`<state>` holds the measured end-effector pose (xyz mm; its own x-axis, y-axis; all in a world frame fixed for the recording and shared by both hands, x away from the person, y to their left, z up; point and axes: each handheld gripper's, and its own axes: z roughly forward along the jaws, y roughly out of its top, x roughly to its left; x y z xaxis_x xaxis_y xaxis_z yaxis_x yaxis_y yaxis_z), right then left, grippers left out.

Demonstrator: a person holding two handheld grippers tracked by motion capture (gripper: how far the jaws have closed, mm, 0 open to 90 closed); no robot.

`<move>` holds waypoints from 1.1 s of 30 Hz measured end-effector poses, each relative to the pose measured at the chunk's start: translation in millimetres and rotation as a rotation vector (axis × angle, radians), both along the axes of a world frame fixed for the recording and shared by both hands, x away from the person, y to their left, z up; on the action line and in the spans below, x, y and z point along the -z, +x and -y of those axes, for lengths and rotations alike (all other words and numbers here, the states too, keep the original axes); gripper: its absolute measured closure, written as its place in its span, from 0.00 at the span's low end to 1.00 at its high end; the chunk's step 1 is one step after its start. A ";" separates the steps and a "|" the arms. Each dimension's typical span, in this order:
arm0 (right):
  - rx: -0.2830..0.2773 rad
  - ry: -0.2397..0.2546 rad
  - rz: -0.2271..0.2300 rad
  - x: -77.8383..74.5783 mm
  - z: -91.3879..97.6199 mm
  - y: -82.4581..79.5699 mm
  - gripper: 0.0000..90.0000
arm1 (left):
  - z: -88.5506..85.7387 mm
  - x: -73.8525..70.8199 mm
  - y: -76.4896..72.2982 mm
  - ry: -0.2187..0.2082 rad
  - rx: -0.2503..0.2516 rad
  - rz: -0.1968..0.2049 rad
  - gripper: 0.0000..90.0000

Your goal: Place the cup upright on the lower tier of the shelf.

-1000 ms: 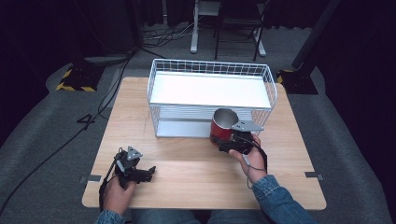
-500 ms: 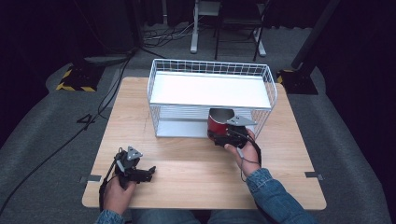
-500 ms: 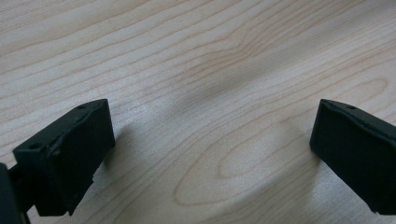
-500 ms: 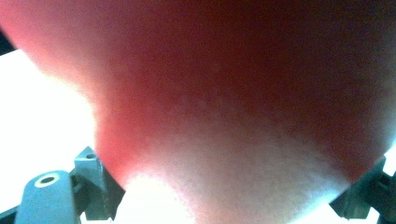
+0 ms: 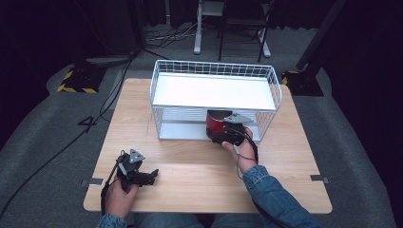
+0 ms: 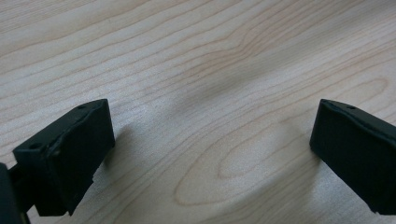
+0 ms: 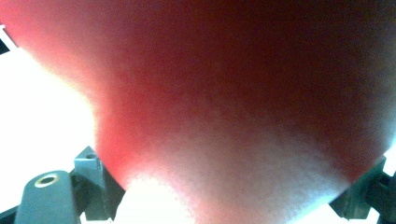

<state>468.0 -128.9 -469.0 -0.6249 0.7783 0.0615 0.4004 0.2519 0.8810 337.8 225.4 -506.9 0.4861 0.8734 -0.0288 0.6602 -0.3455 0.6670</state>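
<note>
- My right tool [image 5: 226,129] is clamped on the one red cup [image 5: 216,122], which fills the right gripper view as a red blur [image 7: 243,93].
- The cup sits at the front opening of the lower tier of the single white wire rack [image 5: 214,69]; whether its base touches the tier I cannot tell.
- The rack's upper shelf [image 5: 214,91] is bare.
- My left tool [image 5: 142,175] rests low over the bench [image 5: 190,166] near its front left corner, jaws spread wide, bare wood [image 6: 210,93] between them.
- Open bench lies between the two tools.
</note>
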 end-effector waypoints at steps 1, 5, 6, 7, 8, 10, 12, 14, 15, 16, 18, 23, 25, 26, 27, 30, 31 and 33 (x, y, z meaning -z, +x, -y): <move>0.000 -0.005 0.004 0.5 -1.1 1.6 0.18 | 0.0 0.0 0.0 0.000 0.000 0.000 0.00; 0.005 0.004 -0.003 2.7 -6.7 6.4 0.18 | 0.0 0.0 0.0 0.000 0.000 -0.001 0.00; 0.001 -0.003 0.009 3.5 -7.4 8.9 0.18 | 0.0 0.0 0.0 0.000 0.000 -0.001 0.00; 0.005 -0.002 0.010 3.9 -8.2 10.3 0.18 | 0.0 -0.2 -0.1 0.001 0.000 -0.002 0.00; 0.007 0.001 0.010 4.2 -8.7 11.3 0.18 | 0.0 0.0 0.0 0.000 0.000 0.000 0.00; 0.011 -0.002 0.013 4.6 -9.8 13.9 0.18 | 0.0 0.0 0.0 0.000 0.000 0.000 0.00; 0.014 -0.010 0.016 5.1 -11.2 16.5 0.18 | 0.0 0.0 0.0 0.000 0.000 -0.001 0.00; 0.016 -0.019 0.029 6.1 -11.8 19.3 0.18 | 0.0 0.0 0.0 0.000 0.001 0.000 0.00; 0.020 -0.017 0.025 6.4 -12.7 19.9 0.18 | 0.0 0.0 0.0 0.000 0.000 -0.001 0.00; 0.021 -0.020 0.028 6.8 -13.4 21.0 0.18 | 0.0 0.0 0.0 0.000 0.000 -0.001 0.00; 0.024 -0.024 0.030 7.0 -14.4 22.7 0.18 | 0.0 0.0 0.0 0.000 0.000 -0.001 0.00; 0.031 -0.033 0.043 7.1 -17.0 26.8 0.18 | 0.1 0.0 0.1 0.000 0.001 -0.001 0.00; 0.033 -0.035 0.043 8.1 -17.4 28.0 0.18 | 0.0 0.0 0.1 -0.001 0.002 0.000 0.00; 0.037 -0.034 0.040 8.8 -17.6 28.5 0.18 | 0.0 -0.1 0.2 0.001 0.002 0.000 0.00; 0.039 -0.031 0.040 9.5 -17.8 29.1 0.18 | 0.0 0.0 0.1 0.001 0.002 0.000 0.00; 0.044 -0.025 0.040 12.0 -17.4 31.4 0.18 | 0.0 0.0 0.1 0.000 0.002 -0.001 0.00; 0.048 -0.025 0.041 12.0 -17.4 32.0 0.18 | 0.1 0.0 0.1 0.000 0.001 -0.001 0.00; 0.052 -0.028 0.044 12.3 -17.2 32.8 0.18 | 0.1 0.0 0.1 0.000 0.001 -0.001 0.00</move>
